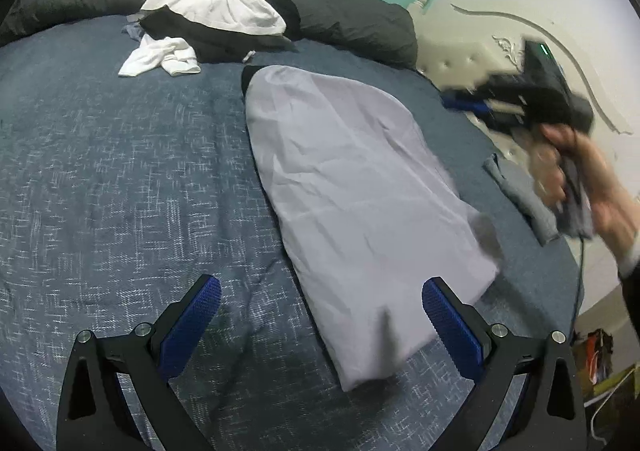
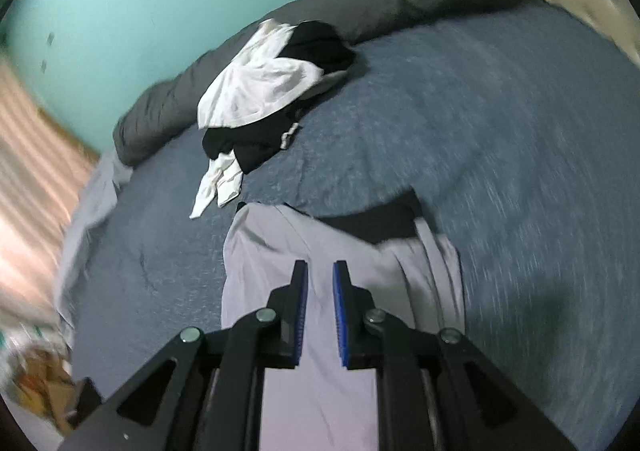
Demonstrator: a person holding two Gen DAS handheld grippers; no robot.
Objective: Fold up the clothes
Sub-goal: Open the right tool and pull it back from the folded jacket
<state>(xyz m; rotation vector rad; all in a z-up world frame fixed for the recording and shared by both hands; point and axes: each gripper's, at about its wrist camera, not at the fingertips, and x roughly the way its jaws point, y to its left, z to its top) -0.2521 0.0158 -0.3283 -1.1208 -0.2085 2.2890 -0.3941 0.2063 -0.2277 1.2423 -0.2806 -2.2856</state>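
A pale grey garment lies folded in a long strip on the blue bedcover. My left gripper hovers over its near end, jaws wide open and empty. My right gripper, blurred and held by a hand, is off to the right above the bed edge. In the right wrist view the right gripper is above the same garment. Its pads stand a narrow gap apart with nothing pinched between them. A black band shows at the garment's far end.
A pile of white and black clothes sits at the back against a dark grey duvet roll. A small white piece lies beside it. A folded blue-grey cloth rests at the right bed edge near the cream headboard.
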